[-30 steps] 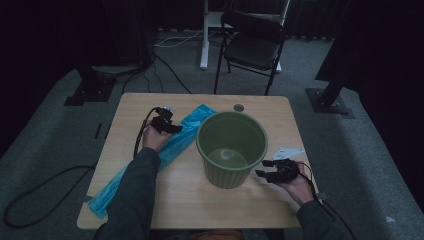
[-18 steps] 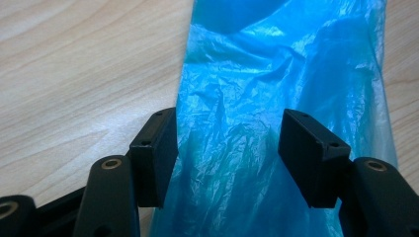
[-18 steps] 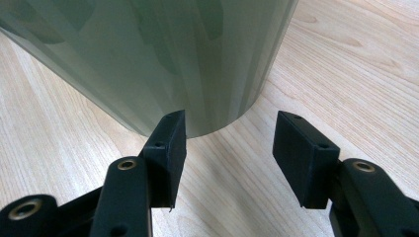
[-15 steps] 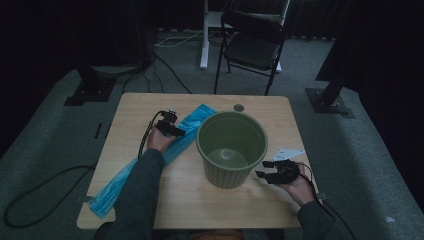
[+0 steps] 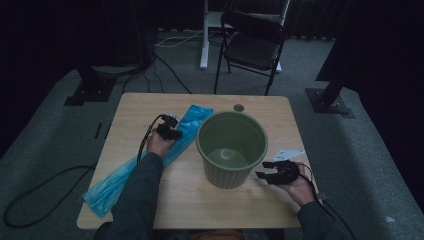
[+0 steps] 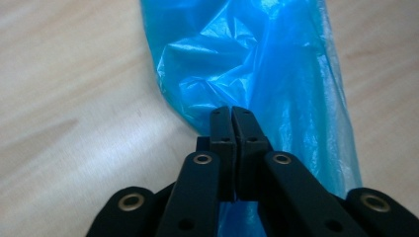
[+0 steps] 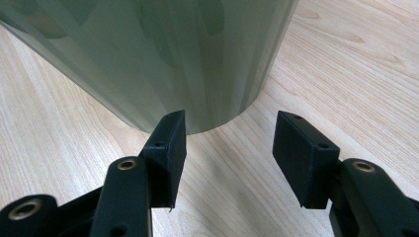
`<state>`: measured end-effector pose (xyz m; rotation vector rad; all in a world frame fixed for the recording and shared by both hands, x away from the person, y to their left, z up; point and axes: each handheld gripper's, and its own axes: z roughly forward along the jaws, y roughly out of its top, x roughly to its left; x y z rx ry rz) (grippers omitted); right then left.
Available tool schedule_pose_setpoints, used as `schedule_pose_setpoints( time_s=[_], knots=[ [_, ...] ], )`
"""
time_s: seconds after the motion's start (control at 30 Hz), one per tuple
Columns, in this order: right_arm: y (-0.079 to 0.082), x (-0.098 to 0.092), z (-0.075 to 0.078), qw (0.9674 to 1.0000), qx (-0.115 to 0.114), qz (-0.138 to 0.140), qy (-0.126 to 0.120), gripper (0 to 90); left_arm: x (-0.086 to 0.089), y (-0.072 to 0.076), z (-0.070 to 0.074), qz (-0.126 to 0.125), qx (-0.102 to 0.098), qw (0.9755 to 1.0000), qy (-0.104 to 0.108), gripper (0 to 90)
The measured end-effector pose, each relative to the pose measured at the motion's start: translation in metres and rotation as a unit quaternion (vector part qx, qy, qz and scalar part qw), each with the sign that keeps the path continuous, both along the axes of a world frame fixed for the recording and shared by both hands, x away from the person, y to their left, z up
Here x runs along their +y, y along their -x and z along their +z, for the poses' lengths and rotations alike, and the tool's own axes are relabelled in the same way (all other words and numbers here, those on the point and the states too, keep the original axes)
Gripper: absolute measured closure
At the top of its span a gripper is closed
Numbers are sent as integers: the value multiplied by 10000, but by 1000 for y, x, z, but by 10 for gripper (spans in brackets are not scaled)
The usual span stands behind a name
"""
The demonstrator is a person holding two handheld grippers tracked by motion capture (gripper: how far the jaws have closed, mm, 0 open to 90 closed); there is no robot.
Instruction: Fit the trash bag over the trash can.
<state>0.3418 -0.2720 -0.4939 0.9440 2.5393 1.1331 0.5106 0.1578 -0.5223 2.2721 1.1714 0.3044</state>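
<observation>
Pale wood counter (image 5: 200,205) under dim light, dark carpet all round. Nearest, at the right edge: right gripper (image 5: 262,169) in a hand, low over the wood, fingers (image 7: 170,138) spread wide and gripping nothing. Points at the foot of a green bucket (image 5: 227,175), close to its ribbed wall (image 7: 148,59) but apart from it. Just beyond that hand, a small white card (image 5: 287,154) flat on the wood. Bucket upright at mid-counter, mouth open.

Left of the bucket and a little farther: left gripper (image 5: 170,131) down on a long blue plastic bag (image 5: 115,182). Fingers (image 6: 220,133) just closing, now pressed tight together over the crinkled film (image 6: 276,64); cannot tell whether a fold sits pinched between them. Bag slanting from the near left corner up toward the bucket's far side.

Farther off, past the counter, a black folding chair (image 5: 252,47) on the carpet.
</observation>
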Motion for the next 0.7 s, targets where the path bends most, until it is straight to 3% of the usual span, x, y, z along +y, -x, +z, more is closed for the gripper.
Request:
schedule_pose_setpoints(
  time_s=[0.1, 0.3, 0.5, 0.53, 0.7],
  knots=[
    [0, -1, 0, 10000, 19, -16, -13, 463, 9, 7, 1, -111, 29, 9999, 68, 895],
    [-1, 1, 0, 10000, 38, 9, 1, 465, 28, 25, 18, -216, -191, 9984, 490, 897],
    [0, 3, 0, 10000, 46, 30, 12, 465, 37, 43, 51, -536, -569, 9934, 841, 897],
    [0, 3, 0, 10000, 46, 30, 12, 465, 37, 43, 51, -536, -569, 9934, 841, 897],
    [0, 2, 1, 10000, 32, 25, 3, 472, 40, 58, 81, -860, -870, 9868, 1060, 896]
  ],
)
